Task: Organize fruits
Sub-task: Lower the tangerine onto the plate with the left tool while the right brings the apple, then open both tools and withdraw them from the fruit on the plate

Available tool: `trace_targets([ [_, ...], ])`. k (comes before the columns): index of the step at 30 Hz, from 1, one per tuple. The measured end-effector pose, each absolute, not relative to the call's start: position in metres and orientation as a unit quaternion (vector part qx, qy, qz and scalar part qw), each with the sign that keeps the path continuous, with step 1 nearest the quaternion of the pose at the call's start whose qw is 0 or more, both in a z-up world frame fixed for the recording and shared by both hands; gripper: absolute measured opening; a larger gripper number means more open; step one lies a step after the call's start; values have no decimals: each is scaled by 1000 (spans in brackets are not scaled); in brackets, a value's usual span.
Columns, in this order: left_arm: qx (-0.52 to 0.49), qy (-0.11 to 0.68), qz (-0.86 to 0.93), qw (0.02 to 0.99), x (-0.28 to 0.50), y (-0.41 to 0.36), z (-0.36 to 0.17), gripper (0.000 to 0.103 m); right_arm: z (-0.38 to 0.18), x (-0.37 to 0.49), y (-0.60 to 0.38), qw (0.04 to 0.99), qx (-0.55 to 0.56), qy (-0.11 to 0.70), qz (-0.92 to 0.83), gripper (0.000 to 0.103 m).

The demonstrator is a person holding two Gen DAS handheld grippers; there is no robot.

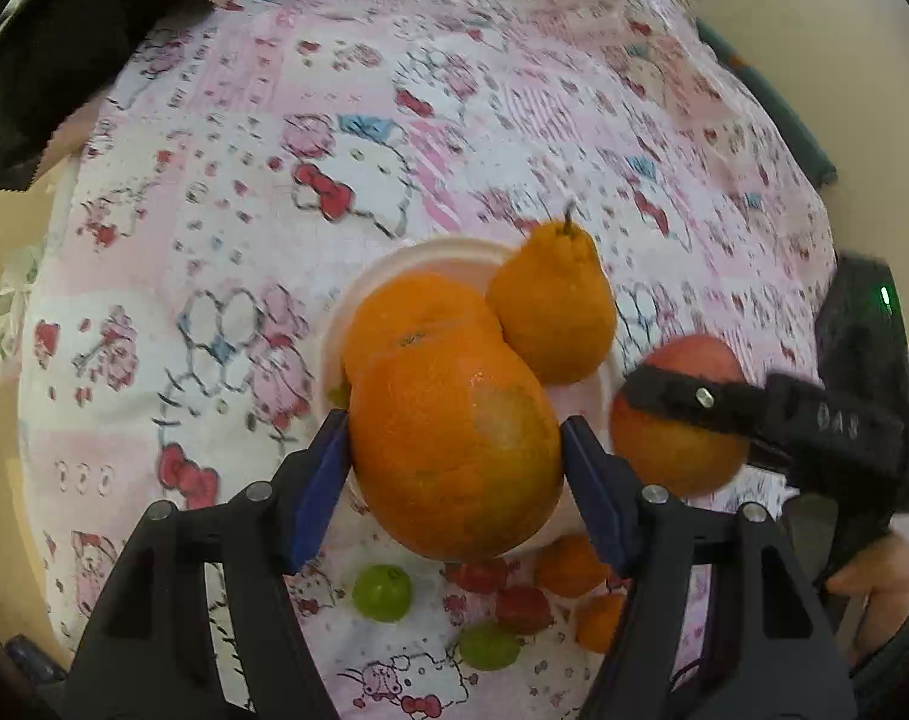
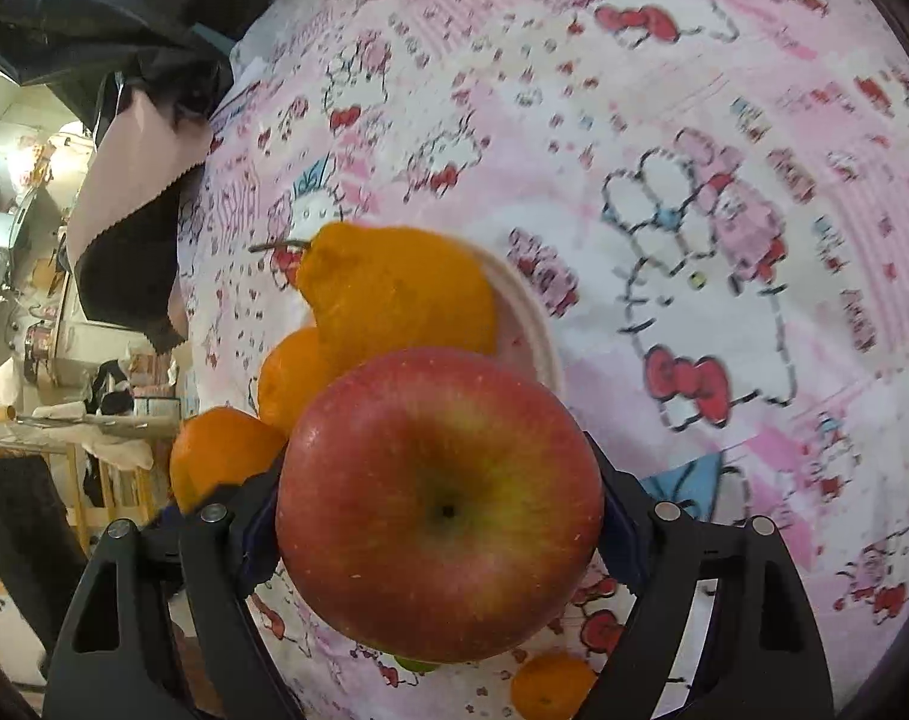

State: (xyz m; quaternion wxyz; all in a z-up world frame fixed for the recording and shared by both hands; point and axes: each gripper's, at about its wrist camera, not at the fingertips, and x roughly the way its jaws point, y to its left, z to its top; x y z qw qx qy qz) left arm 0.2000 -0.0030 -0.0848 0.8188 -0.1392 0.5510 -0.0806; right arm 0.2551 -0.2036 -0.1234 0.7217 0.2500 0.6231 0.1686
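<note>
Two fruits are riding in our claws at once, and we are judging this to be the carrying step of sorting fruit onto the round white plate on the pink cartoon-print cloth. Our left gripper is clamping a large round orange between its blue pads, jaws roughly half spread and pressing both flanks of the fruit. We are holding that orange above the near edge of the plate, where a second smooth orange and a bumpy pear-shaped citrus with a stem are already resting side by side.

Our right gripper is gripping a big red apple with a yellow-green hollow, jaws standing wide around it. We are carrying the apple just beside the plate's right side, close to the left claw's orange.

Next, in our judgement, each fruit is needing a free spot on the crowded plate, lowered one at a time so the claws are not colliding. Several small green fruits, red fruits and little oranges are lying loose on the cloth nearer us.
</note>
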Motion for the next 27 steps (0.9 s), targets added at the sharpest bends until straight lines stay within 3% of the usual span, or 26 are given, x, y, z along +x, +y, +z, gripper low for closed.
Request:
trace_targets([
  [12,-124,570,-87,808,190,-28,-106,66,-131,254,-192,699,263,638,185,86],
  [22,-94,570,-96,811,195,-36,-120,70,-134,258,-213,696,311,626,163,96],
  [27,-100,550,-92,824,187,-28,-101,78,-115,258,-215,714,294,610,177,96],
])
